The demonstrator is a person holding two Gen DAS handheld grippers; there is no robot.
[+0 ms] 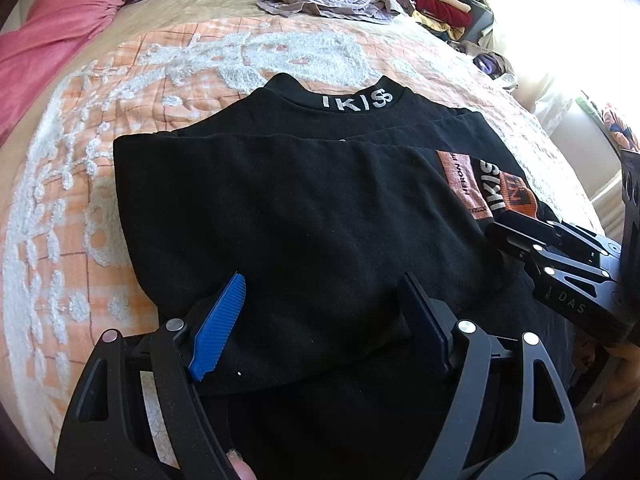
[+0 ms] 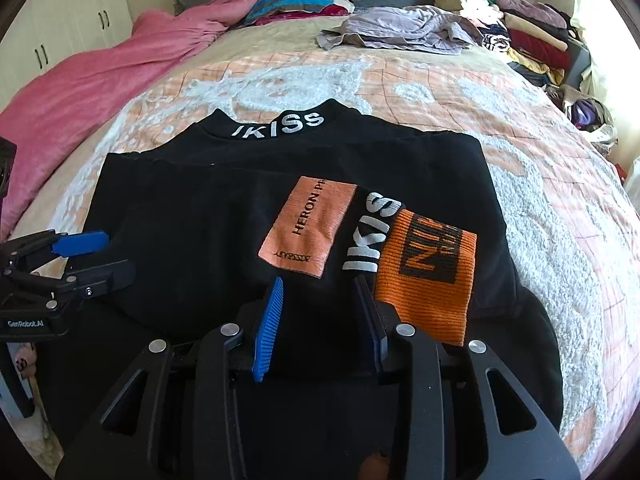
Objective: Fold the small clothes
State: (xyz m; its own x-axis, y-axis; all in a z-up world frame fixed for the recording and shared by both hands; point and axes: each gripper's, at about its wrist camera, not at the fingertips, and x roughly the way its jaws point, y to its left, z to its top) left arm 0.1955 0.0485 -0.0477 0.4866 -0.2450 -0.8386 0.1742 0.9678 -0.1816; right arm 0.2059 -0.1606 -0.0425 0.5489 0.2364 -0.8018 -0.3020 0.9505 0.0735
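Note:
A black sweatshirt with "IKISS" on its collar lies partly folded on the bed, sleeves folded across its front; it also shows in the right wrist view. An orange patch and an orange cuff lie on top. My left gripper is open, its jaws astride the near folded edge at the left. My right gripper is open over the near edge by the orange cuff; it shows at the right in the left wrist view.
The bed carries an orange and white quilt. A pink blanket lies along the left. A crumpled lilac garment and stacks of folded clothes sit at the far right. Cupboards stand far left.

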